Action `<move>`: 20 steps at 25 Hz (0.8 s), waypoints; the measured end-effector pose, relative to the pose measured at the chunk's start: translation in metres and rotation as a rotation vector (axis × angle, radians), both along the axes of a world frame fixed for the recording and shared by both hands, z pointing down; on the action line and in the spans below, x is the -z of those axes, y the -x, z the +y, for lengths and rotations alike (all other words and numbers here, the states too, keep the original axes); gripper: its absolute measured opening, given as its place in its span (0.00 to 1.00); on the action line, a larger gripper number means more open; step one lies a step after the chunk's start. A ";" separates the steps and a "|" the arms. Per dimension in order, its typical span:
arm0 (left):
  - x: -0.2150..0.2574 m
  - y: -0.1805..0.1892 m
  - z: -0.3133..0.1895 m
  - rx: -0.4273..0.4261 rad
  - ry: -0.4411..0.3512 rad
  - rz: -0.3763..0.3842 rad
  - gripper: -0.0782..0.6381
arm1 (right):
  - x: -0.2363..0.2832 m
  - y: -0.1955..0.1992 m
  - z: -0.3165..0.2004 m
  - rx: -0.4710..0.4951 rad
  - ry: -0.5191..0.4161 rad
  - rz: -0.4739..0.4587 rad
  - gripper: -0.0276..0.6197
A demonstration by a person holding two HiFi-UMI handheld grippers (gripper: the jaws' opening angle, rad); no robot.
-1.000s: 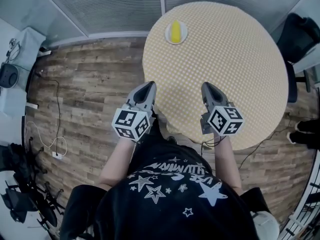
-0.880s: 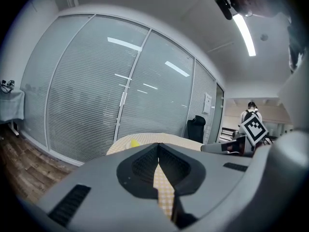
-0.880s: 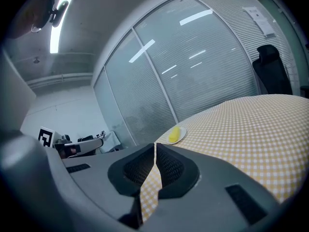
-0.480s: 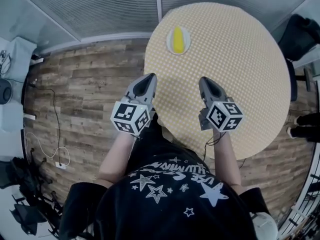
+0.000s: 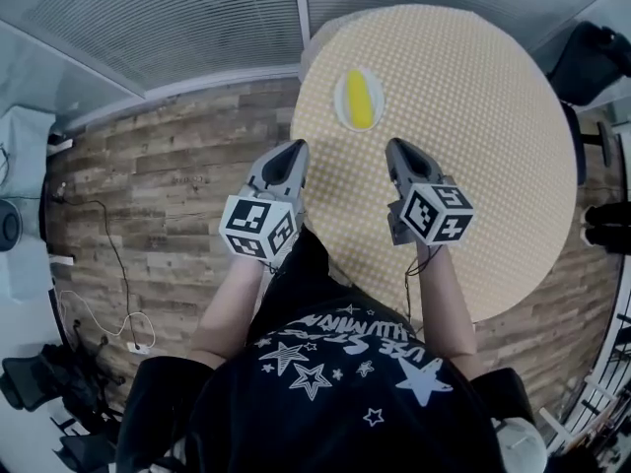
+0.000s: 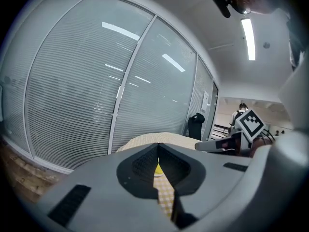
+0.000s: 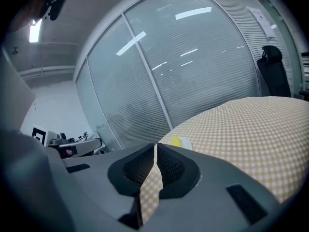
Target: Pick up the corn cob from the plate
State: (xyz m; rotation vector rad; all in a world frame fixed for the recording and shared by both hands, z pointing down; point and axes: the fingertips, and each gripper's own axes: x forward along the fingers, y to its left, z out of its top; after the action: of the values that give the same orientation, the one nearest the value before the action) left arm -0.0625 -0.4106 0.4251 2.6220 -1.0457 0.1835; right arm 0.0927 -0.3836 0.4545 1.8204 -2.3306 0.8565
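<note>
Corn cob (image 5: 360,99): showing plain yellow.
Plate (image 5: 341,101): showing white.
Tablecloth (image 5: 473,116): carrying a fine yellow-and-white check.
Left gripper (image 5: 298,148), right gripper (image 5: 392,147): showing grey shells with dark pad hollows. Their cubes (image 5: 258,227) are bearing black-and-white square markers.
T-shirt (image 5: 325,402): showing black with white stars and lettering.
Floor (image 5: 168,185): showing brown-grey wood-plank grain.
Blinds (image 5: 197,18): showing grey horizontal slats.

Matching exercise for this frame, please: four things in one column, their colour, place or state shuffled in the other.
1 corn cob
2 plate
3 table
4 right gripper

A round, checked top
B shut, empty, above the table
C white, under the cob
D yellow, lying on the plate

Pairs: 1-D, 2-C, 3-A, 4-B
</note>
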 end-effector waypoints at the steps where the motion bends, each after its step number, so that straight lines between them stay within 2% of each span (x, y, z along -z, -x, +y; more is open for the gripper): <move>1: -0.001 0.001 -0.007 -0.007 0.004 0.000 0.12 | -0.003 0.003 -0.008 -0.002 0.016 0.009 0.09; 17: -0.038 -0.006 -0.096 -0.139 0.078 -0.001 0.12 | -0.068 0.015 -0.110 -0.011 0.268 0.113 0.10; 18: -0.040 -0.008 -0.100 -0.145 0.082 0.001 0.12 | -0.073 0.015 -0.114 -0.007 0.283 0.122 0.14; 20: -0.044 -0.011 -0.107 -0.157 0.090 0.002 0.12 | -0.078 0.017 -0.123 0.002 0.307 0.139 0.27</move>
State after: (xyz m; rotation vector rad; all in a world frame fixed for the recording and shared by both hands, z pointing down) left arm -0.0519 -0.5179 0.4690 2.6209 -0.8109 0.2573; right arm 0.0755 -0.5061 0.5330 1.6904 -1.9899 0.9891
